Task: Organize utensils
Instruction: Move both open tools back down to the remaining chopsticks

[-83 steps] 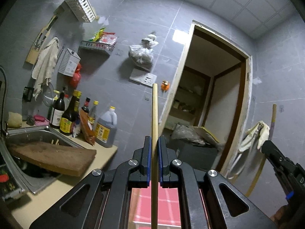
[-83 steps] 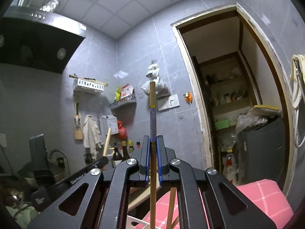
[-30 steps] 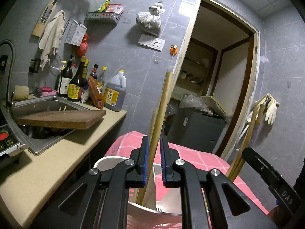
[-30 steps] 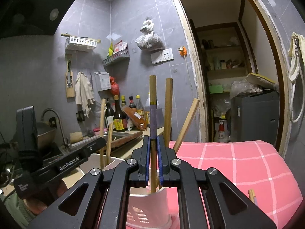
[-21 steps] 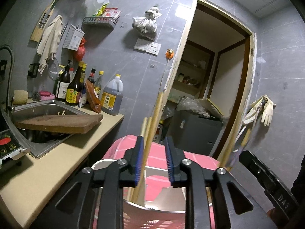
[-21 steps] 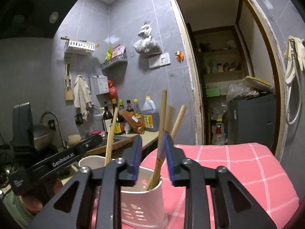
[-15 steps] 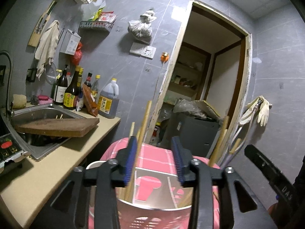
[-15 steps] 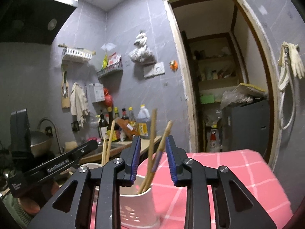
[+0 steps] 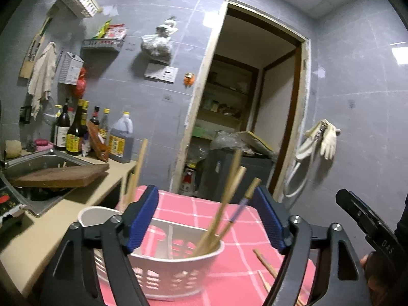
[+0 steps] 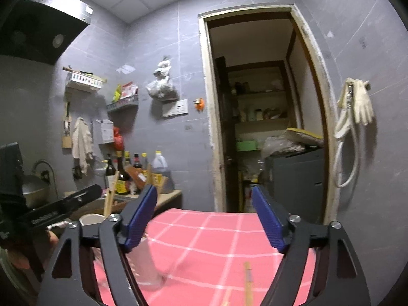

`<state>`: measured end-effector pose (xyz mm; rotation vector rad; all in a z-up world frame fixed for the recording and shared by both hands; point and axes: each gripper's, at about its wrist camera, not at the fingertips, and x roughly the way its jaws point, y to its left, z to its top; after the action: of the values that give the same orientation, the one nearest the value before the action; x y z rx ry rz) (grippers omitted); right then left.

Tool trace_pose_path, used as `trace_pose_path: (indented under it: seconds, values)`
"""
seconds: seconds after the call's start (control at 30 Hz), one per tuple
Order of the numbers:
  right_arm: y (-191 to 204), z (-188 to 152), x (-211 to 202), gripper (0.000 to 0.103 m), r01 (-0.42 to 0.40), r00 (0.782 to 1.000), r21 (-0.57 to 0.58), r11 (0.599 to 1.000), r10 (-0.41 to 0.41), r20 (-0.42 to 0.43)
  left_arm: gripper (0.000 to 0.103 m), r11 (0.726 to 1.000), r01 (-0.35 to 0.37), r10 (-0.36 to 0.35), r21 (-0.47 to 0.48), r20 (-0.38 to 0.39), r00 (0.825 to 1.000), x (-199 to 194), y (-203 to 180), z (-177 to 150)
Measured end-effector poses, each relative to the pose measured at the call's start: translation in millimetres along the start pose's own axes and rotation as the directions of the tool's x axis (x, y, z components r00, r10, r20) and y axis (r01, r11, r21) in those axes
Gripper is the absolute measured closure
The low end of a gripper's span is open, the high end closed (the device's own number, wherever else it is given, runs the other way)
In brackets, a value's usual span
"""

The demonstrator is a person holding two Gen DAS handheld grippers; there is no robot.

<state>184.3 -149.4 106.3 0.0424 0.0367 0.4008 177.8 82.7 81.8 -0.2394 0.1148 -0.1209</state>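
Nearest in the left wrist view: left gripper [image 9: 205, 219], jaws spread wide and opening, nothing pinched between the blue pads [image 9: 141, 218]. Just beyond and below, white utensil holder [image 9: 178, 267] on the pink checked tablecloth [image 9: 229, 211], toward the table's left edge beside the counter [image 9: 46, 227]. Leaning inside the holder, several chopsticks [image 9: 221, 219], tips up and tilted right, more at its left end. Loose on the cloth to the right of the holder, two further chopsticks [image 9: 265, 262]. In the right wrist view: right gripper [image 10: 204, 219], jaws likewise wide and opening, empty. Blurred holder at lower left, one loose chopstick [image 10: 246, 283] near the table's near edge. Farther left, sink [image 9: 38, 163] with a wooden board [image 9: 61, 176] across it, then bottles [image 9: 74, 130] against the grey tiled wall.
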Motion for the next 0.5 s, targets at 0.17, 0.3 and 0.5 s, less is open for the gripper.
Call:
trace_pose_path:
  seconds: [0.17, 0.3, 0.5]
  values:
    - [-21, 0, -13, 0.004, 0.046, 0.999, -0.019, 0.999, -0.046, -0.014, 0.012, 0.999, 0.040, -0.040, 0.005, -0.035, 0.999, 4, -22, -13]
    - [-35, -4, -21, 0.000, 0.076, 0.997, -0.032, 0.997, -0.077, -0.030, 0.006, 0.997, 0.076, -0.076, 0.003, -0.085, 0.994, 12, -39, -28]
    - [-53, -18, -24, 0.000, 0.105, 0.990, -0.052, 0.993, -0.110, -0.092, 0.005, 0.993, 0.108, -0.100, 0.038, -0.177, 0.979, 26, -61, -52]
